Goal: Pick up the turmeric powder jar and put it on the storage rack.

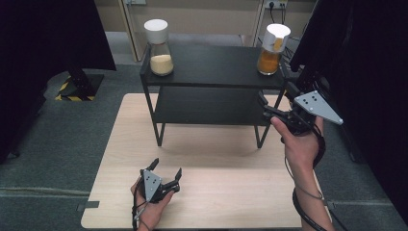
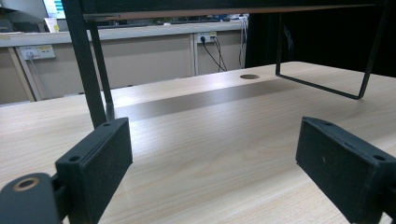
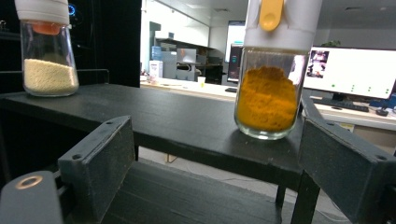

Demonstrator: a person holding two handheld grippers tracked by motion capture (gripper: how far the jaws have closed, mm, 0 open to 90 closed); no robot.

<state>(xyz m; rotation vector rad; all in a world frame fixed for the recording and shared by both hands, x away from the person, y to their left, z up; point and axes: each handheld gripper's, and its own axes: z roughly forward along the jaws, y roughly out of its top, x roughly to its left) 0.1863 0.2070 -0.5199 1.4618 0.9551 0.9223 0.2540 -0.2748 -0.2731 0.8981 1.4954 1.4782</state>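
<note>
The right gripper (image 1: 267, 107), jaws spread and empty, is reaching toward the orange spice jar (image 1: 273, 49) standing untouched on the shelf (image 1: 216, 67), so grasping is remaining, while the left gripper (image 1: 166, 169) is resting open-jawed on the table (image 1: 231, 192).

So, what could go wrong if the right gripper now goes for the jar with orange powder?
The jar of orange powder stands near the end of the shelf's top board, so a sideways nudge from the open right gripper could tip it off. It looks like glass and may break. The fingers sit below board level and might hit its edge when rising.
</note>
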